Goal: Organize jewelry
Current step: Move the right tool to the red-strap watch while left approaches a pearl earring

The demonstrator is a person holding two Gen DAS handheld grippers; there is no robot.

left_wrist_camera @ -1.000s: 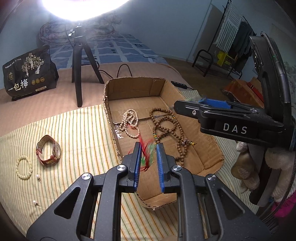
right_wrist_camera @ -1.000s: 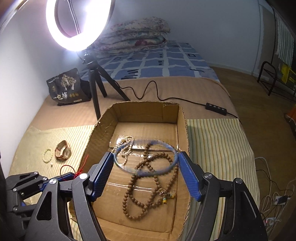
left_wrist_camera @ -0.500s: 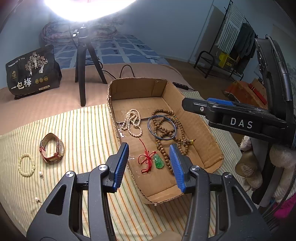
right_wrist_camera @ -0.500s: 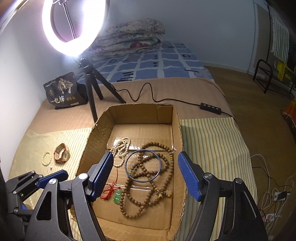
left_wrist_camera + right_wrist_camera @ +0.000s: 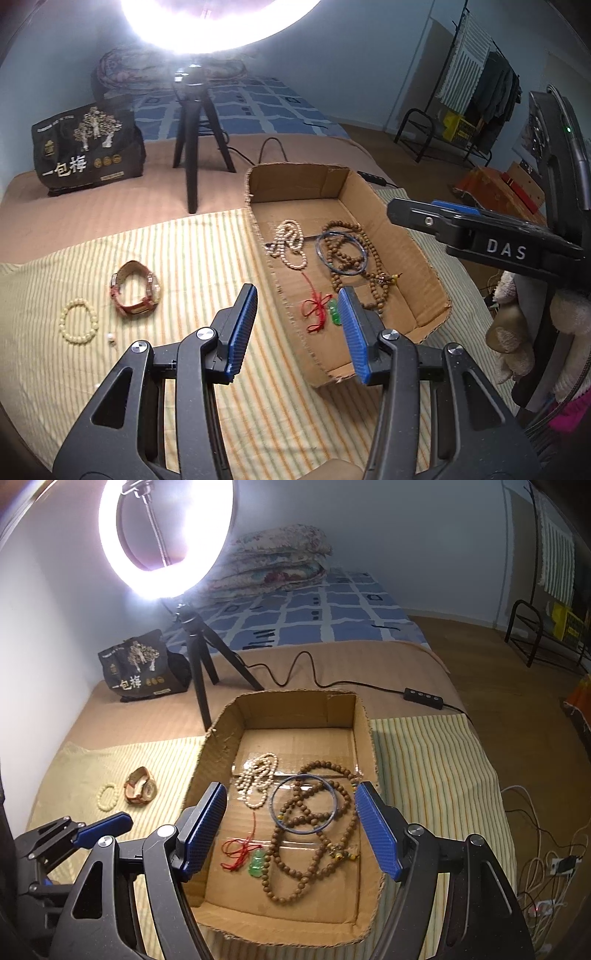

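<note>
- Here we look down along two handheld grippers at a shallow brown cardboard box (image 5: pixel 364 720) on a yellow striped cloth (image 5: pixel 207 258).
- Our left gripper (image 5: pixel 297 325) hangs over the box's near left wall; its blue-padded jaws have just been opening, and nothing sits between them.
- Our right gripper (image 5: pixel 291 827) hovers above the box with its jaws spread wide and empty.
- Inside the box lie a small green pendant on a red cord (image 5: pixel 255 864), a long string of brown wooden beads (image 5: pixel 314 834), a thin blue bangle (image 5: pixel 303 804) resting on those beads, and a pale bead necklace (image 5: pixel 258 779) toward the back left.
- Outside the box, on the cloth to its left, we see a wristwatch with a reddish-brown strap (image 5: pixel 135 293), and just beside it a cream bead bracelet (image 5: pixel 78 322).
- A tiny pale piece (image 5: pixel 110 338) lies near the bracelet; we cannot tell what it is.
- A glowing ring light (image 5: pixel 166 535) on a black tripod (image 5: pixel 199 657) stands behind the box.
</note>
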